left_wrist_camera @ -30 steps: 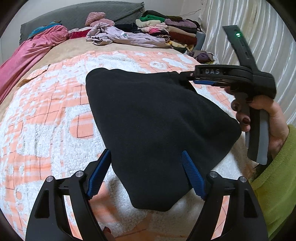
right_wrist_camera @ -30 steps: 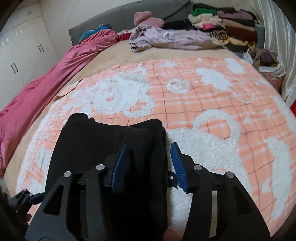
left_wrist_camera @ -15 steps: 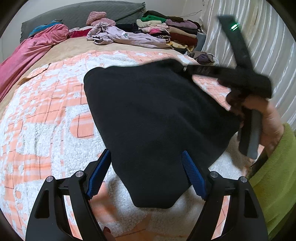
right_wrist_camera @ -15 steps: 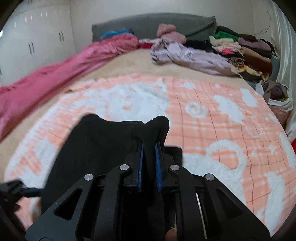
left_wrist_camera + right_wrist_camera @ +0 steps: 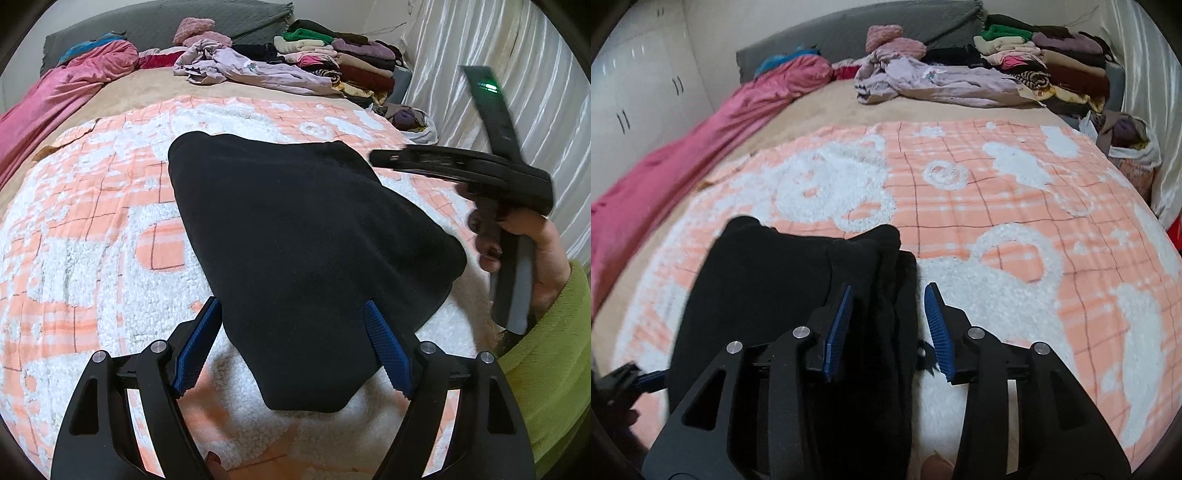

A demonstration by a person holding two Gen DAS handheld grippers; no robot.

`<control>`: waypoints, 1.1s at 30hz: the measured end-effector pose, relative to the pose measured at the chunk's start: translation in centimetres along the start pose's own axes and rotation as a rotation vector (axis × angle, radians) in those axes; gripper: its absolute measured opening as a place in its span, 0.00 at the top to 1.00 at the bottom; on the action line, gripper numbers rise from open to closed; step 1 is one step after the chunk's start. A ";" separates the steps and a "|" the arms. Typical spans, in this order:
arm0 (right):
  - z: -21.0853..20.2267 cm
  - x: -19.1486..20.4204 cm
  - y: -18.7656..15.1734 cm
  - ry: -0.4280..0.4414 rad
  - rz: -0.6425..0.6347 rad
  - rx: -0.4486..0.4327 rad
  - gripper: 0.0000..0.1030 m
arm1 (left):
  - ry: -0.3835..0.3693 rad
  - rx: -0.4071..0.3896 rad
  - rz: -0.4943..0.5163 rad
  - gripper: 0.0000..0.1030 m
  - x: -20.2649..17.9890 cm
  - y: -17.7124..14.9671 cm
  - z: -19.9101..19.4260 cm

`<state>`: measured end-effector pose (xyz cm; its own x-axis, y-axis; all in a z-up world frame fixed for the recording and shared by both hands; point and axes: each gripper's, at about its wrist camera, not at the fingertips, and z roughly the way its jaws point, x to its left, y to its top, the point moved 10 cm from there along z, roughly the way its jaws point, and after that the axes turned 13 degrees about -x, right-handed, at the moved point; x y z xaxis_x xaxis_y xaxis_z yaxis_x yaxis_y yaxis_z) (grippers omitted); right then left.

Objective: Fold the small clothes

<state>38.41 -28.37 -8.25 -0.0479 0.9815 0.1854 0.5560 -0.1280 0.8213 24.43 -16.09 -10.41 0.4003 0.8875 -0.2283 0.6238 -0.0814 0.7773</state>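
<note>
Bed with peach blanket: your black garment lies between both tools, left tool and right tool spread apart (neither gripping); a shallow bite could drop the folded edge.

Lying open across the orange-and-white blanket to the right of and beyond the black garment. Crowding the far edge: lilac clothing and a folded stack. Bounding the left: pink bedding.
</note>
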 end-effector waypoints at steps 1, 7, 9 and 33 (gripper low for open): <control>-0.9 -0.1 0.1 0.016 0.010 -0.007 0.67 | -0.006 0.001 -0.011 0.24 0.1 0.1 0.0; -4.9 0.4 -0.2 0.096 0.034 -0.020 0.64 | -0.020 -0.010 -0.024 0.24 -0.1 0.4 -0.6; -5.9 1.0 -0.7 0.113 0.016 -0.020 0.64 | -0.022 -0.012 -0.022 0.24 -0.3 0.5 -0.7; -7.0 3.3 -8.1 0.178 0.000 0.129 0.92 | -0.018 -0.001 -0.010 0.24 0.0 0.4 -0.7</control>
<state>27.89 -25.13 -10.53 -0.1873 0.9394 0.2872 0.6574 -0.0974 0.7473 24.26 -15.83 -9.68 0.4061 0.8799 -0.2468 0.6270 -0.0718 0.7757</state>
